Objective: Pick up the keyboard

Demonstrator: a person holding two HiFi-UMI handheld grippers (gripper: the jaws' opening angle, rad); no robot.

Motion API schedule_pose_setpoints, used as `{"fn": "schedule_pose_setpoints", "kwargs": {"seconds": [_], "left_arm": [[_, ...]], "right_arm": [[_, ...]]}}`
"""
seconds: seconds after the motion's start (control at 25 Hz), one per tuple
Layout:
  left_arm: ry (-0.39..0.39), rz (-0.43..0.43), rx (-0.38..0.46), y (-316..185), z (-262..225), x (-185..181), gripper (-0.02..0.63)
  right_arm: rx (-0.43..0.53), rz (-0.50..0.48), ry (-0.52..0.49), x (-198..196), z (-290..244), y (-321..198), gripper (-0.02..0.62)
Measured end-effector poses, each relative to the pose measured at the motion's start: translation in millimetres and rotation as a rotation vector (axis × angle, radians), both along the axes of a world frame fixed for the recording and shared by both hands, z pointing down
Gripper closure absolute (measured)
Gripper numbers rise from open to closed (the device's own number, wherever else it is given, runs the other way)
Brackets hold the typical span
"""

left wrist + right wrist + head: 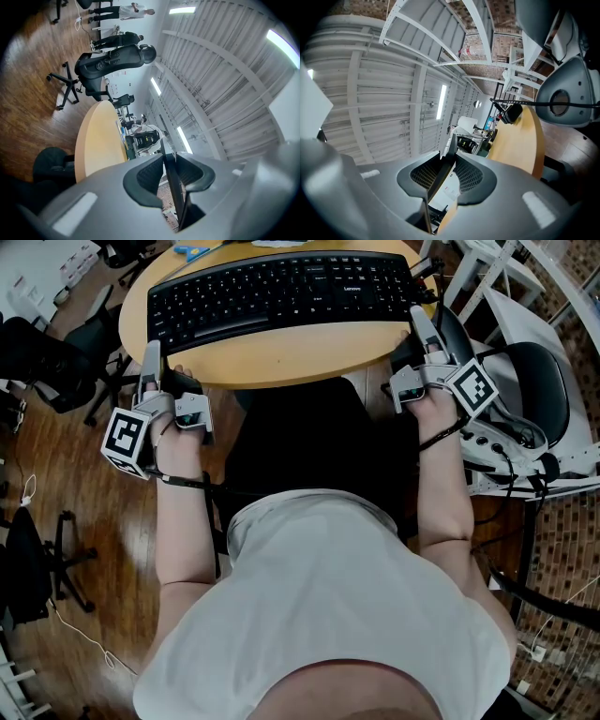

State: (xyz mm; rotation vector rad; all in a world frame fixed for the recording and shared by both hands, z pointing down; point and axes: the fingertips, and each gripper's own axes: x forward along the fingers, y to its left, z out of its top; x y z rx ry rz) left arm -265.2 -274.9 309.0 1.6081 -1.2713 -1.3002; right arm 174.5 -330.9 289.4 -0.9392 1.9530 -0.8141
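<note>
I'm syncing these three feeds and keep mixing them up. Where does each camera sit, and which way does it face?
Head view: on the person's head, facing steeply down at the keyboard on the table; shows torso, forearms, left gripper, right gripper.
Left gripper view: on the left gripper, facing along its fingers, up past the table toward the ceiling; only the fingers show.
Right gripper view: on the right gripper, likewise facing up at ceiling and table; only its fingers.
Shared: all three show the table.
</note>
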Motion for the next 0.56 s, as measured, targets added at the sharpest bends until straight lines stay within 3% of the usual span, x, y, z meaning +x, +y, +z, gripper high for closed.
{"fn": "schedule_pose_setpoints", "kwargs": {"seconds": [0.56], "left_arm": [[0.007, -0.005, -0.012, 0.8, 2.3, 0.9, 0.295]], "right_arm": [[0.005, -0.005, 0.009, 0.2, -0.9, -1.0, 0.487]]}}
